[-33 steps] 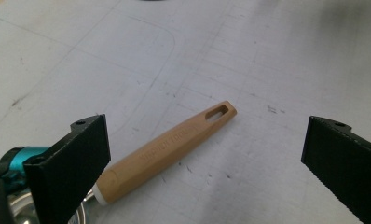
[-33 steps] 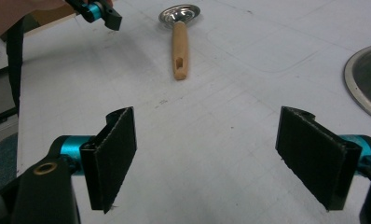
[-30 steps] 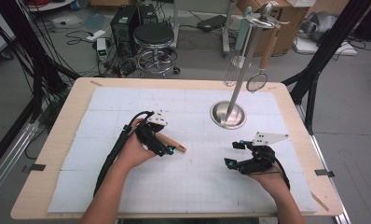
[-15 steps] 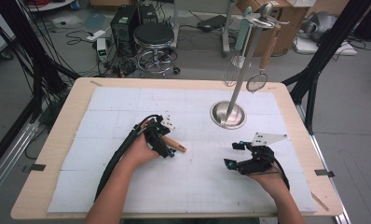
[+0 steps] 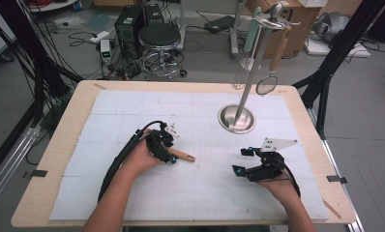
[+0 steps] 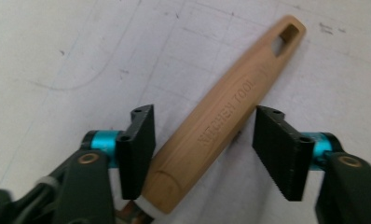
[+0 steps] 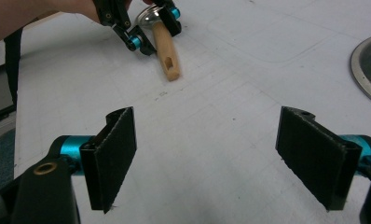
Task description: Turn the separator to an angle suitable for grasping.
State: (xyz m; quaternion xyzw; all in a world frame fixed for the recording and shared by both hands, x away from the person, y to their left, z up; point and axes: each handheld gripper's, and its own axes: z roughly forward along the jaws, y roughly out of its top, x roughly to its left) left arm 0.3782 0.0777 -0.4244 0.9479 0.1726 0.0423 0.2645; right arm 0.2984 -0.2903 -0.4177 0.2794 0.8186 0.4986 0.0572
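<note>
Black stool [image 5: 159, 36] on grey floor [image 5: 369, 96]

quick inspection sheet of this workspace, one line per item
surface: white gridded mat on a wooden table, faint marks
job's things: wooden handle lying flat, marked KITCHEN TOOL; its head is hidden
clutter: utensil stand with hung tools
grippers: left gripper has just been closing around the handle, gap still at one pad; right gripper open, nothing between
cables: black cable along left forearm
surroundings: stool, floor cables, boxes

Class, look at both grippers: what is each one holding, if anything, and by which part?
Neither holds anything yet. The left gripper, just closing, straddles the wooden handle mid-length; the right gripper is open.
</note>
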